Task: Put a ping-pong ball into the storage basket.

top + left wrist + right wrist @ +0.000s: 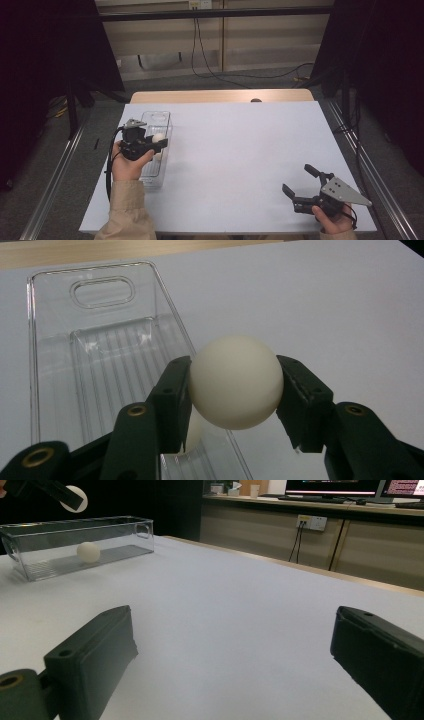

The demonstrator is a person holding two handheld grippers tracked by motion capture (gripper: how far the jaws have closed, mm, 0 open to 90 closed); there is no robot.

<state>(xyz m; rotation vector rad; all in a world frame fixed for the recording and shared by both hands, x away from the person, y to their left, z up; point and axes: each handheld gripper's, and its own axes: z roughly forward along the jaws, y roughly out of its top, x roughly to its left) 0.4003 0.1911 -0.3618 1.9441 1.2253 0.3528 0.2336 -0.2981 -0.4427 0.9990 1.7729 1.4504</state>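
Observation:
My left gripper (234, 390) is shut on a white ball (235, 375), one black pad on each side of it. It holds the ball just above the right wall of a clear plastic bin (32, 340). In the high view the gripper (159, 141) and ball (158, 137) hang over the bin (156, 113) at the table's left. A second white ball (88, 552) lies on the bin's floor, and it peeks out below the held one (194, 436). My right gripper (298, 180) rests near the front right corner, open, with nothing between its jaws (232, 645).
The white table top (240, 150) stretches between the bin and my right gripper. A wooden strip (220, 95) runs along its far edge. Cables trail on the floor beyond, and dark curtains stand on both sides.

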